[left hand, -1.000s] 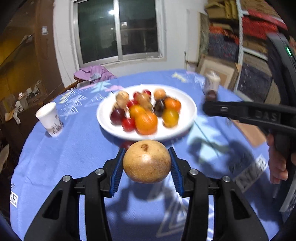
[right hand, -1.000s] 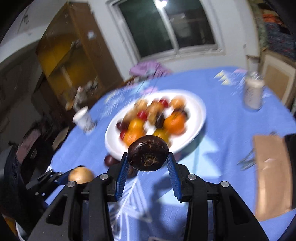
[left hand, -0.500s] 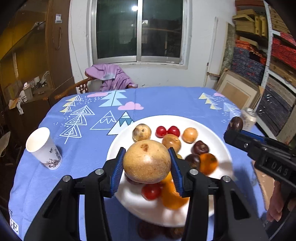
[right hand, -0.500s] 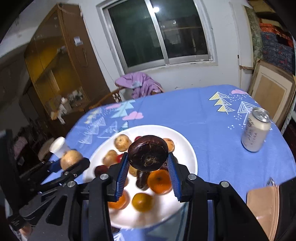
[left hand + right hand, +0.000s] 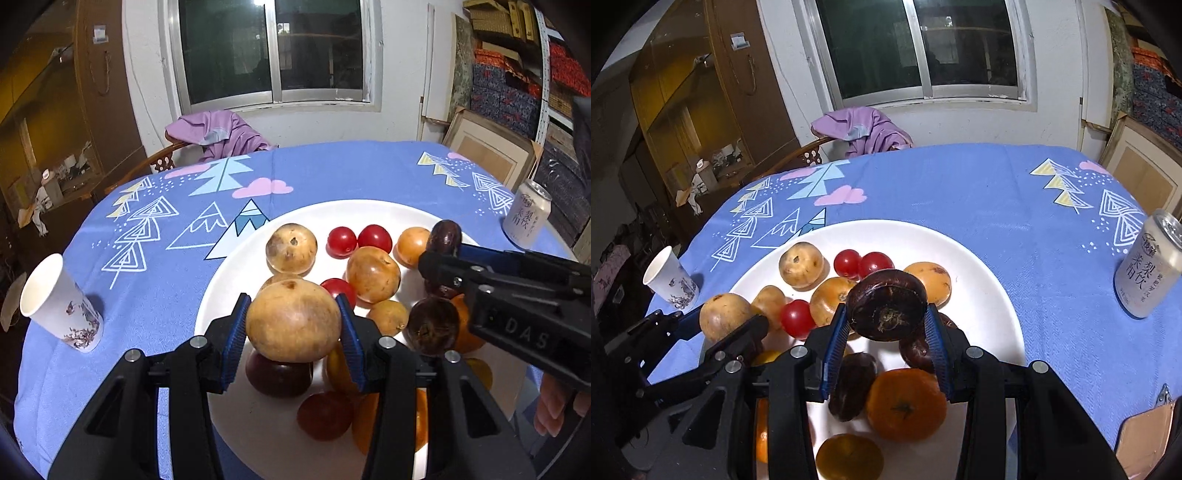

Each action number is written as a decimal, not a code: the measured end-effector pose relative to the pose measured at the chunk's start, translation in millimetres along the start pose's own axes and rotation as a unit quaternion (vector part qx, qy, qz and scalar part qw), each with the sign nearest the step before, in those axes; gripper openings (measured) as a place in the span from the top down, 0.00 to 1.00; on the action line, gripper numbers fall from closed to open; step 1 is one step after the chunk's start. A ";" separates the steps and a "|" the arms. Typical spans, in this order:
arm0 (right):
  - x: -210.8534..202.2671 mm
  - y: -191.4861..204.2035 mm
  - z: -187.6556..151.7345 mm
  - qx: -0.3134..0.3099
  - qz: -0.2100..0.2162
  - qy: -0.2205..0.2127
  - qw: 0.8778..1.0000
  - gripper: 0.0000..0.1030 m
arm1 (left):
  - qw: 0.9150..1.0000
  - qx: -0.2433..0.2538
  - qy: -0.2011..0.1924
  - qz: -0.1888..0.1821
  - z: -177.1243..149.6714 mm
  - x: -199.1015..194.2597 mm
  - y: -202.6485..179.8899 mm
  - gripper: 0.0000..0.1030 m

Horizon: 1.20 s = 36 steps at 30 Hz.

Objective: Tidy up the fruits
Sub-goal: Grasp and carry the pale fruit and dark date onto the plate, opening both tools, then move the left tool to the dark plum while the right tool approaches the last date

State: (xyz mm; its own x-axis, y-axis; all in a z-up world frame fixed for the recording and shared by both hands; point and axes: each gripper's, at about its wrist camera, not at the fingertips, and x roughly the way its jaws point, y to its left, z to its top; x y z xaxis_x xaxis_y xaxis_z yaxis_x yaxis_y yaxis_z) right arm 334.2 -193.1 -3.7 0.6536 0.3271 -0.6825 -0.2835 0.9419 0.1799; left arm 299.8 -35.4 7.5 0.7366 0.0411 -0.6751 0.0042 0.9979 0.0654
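Left gripper (image 5: 293, 321) pinches a round tan fruit (image 5: 293, 319); right gripper (image 5: 886, 323) pinches a dark-brown round fruit (image 5: 886, 304). Both hang over the white round plate (image 5: 990, 280); lower each onto bare plate near its like, then part the jaws gently.

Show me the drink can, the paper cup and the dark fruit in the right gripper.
drink can (image 5: 1148, 269), right wrist view, side label.
paper cup (image 5: 61, 304), left wrist view, outer wall.
dark fruit (image 5: 886, 304), right wrist view, stem end.
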 end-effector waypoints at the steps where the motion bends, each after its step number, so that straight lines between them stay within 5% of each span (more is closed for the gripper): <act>1: 2.2 -0.3 -0.6 0.000 0.000 0.003 1.000 0.59 | 1.000 0.000 -0.001 -0.001 -0.3 0.1 -0.4 0.55; 8: 7.0 1.1 -4.1 -0.005 -0.003 0.005 1.000 0.58 | 1.000 0.008 -0.001 0.000 -4.6 2.1 -5.7 0.53; 13: 2.1 -2.7 -2.3 0.003 0.001 -0.003 1.000 0.54 | 0.999 0.008 -0.029 0.019 -4.7 -5.5 -6.4 0.27; 25: -36.9 -2.4 1.1 0.009 0.003 -0.041 0.999 0.48 | 0.998 0.007 -0.061 0.029 -1.9 -33.6 -3.4 0.26; 36: -132.6 30.3 -25.5 -0.017 0.033 -0.109 0.993 0.39 | 0.994 0.002 -0.103 0.044 -32.3 -109.0 4.0 0.18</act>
State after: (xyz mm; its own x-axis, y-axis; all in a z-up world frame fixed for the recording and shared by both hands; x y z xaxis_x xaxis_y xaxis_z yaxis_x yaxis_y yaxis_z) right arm 221.1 -209.8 74.2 0.7681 0.4010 -0.4993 -0.3522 0.9157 0.1936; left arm 197.7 -34.3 57.6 0.8576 0.1159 -0.5012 -0.0633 0.9907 0.1208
